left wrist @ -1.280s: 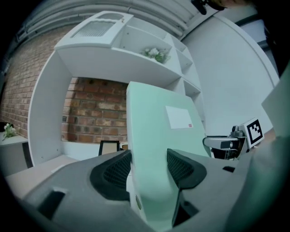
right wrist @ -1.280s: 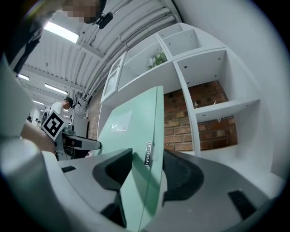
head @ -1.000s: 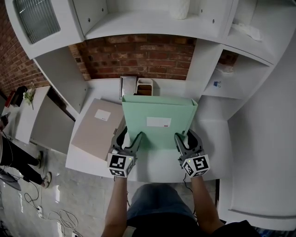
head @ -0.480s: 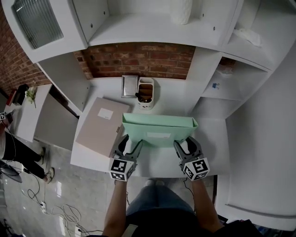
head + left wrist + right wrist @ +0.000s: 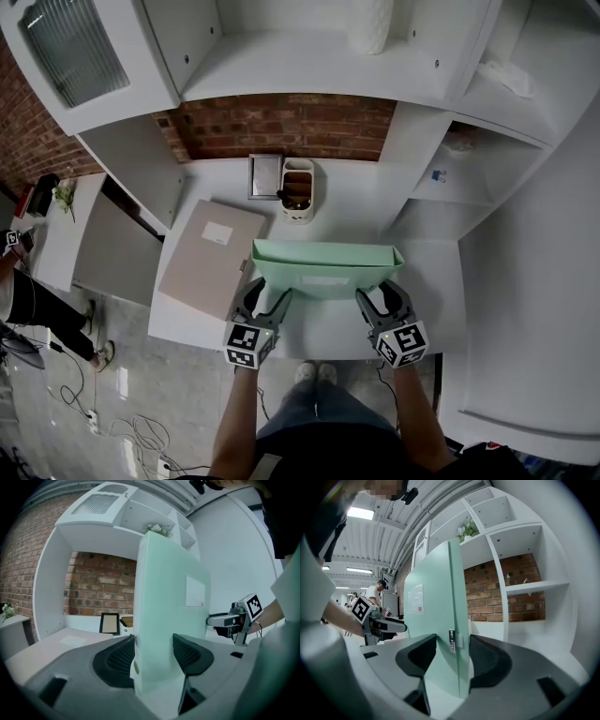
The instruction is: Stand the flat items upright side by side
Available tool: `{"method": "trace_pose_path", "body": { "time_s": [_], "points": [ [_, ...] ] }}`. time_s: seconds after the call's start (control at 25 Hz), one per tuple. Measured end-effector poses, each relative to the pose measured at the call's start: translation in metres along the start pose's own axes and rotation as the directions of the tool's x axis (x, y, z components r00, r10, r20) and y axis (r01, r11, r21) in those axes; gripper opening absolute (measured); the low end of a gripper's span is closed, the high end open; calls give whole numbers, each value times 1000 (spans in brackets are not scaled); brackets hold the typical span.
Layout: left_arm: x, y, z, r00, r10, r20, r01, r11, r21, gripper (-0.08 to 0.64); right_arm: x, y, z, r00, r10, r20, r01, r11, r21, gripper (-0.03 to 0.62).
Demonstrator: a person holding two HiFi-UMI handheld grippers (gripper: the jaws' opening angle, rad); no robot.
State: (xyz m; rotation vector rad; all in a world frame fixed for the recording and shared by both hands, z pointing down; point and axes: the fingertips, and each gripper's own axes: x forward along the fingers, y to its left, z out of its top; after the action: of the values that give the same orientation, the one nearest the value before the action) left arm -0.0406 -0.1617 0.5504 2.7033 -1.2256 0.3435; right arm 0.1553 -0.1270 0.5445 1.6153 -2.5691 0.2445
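A mint-green box file (image 5: 323,267) stands upright on its long edge on the white desk (image 5: 352,202), its top edge toward me. My left gripper (image 5: 272,300) is shut on its left end and my right gripper (image 5: 375,298) on its right end. In the left gripper view the file (image 5: 168,611) fills the gap between the pads (image 5: 119,656), and the right gripper (image 5: 232,620) shows beyond. In the right gripper view the file's spine (image 5: 457,620) sits between the pads (image 5: 485,656). A beige flat box (image 5: 211,258) lies flat on the desk to the left.
A small picture frame (image 5: 265,175) and a white desk caddy (image 5: 297,190) stand at the back by the brick wall (image 5: 281,122). White shelf compartments (image 5: 441,178) rise on the right. The desk's front edge runs just under the grippers.
The green file has tipped from leaning back, with its labelled face showing, to standing upright with mostly its top edge showing. Both grippers kept their hold and shifted a little.
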Motion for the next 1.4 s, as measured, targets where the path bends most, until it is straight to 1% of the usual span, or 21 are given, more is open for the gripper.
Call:
{"method": "trace_pose_path", "body": {
  "time_s": [0.12, 0.28, 0.36, 0.44, 0.52, 0.6, 0.8, 0.88, 0.96, 1.04, 1.12, 1.2, 1.32, 1.4],
  "points": [
    [-4, 1, 3, 1000, -21, 22, 21, 1000, -7, 252, -1, 1, 0, 1000, 6, -6, -6, 1000, 1, 204],
    [-10, 4, 12, 996, -82, 46, 82, 997, -2, 316, -1, -2, 3, 1000, 6, -3, -6, 1000, 17, 215],
    [-11, 9, 17, 992, -117, 45, 116, 993, 16, 332, -2, -3, 4, 1000, 5, -2, -5, 1000, 29, 240],
    [-10, 12, 23, 986, -165, 40, 163, 986, 43, 336, -3, -3, 5, 1000, 3, -4, -3, 999, 35, 252],
    [-7, 12, 29, 974, -223, 29, 220, 973, 72, 337, -5, -2, 6, 1000, 3, -4, -3, 999, 40, 262],
    [-3, 10, 33, 958, -285, 9, 283, 955, 93, 337, -6, 0, 6, 1000, 7, -8, -7, 999, 43, 272],
    [5, -3, 39, 897, -441, -32, 442, 890, 108, 337, -8, 4, 3, 1000, 13, -24, -12, 999, 51, 286],
    [7, -9, 38, 872, -486, -52, 489, 864, 121, 337, -8, 6, 3, 1000, 12, -28, -11, 998, 55, 288],
    [9, -14, 37, 855, -515, -67, 519, 844, 138, 337, -9, 7, 2, 999, 9, -32, -7, 998, 60, 288],
    [10, -17, 37, 846, -528, -71, 533, 832, 154, 336, -10, 7, 2, 999, 5, -38, -3, 998, 59, 288],
    [10, -17, 38, 842, -535, -63, 538, 827, 164, 333, -11, 7, 1, 999, 2, -41, 1, 998, 58, 288],
    [9, -17, 39, 839, -542, -57, 543, 821, 176, 294, -13, 7, 1, 999, -2, -42, 4, 998, 59, 288],
    [6, -20, 37, 833, -551, -60, 551, 812, 194, 271, -15, 7, 0, 999, -3, -43, 6, 998, 62, 288],
    [3, -22, 37, 832, -552, -56, 551, 810, 201, 254, -15, 8, 0, 999, 0, -43, 2, 998, 63, 288]
  ]
}}
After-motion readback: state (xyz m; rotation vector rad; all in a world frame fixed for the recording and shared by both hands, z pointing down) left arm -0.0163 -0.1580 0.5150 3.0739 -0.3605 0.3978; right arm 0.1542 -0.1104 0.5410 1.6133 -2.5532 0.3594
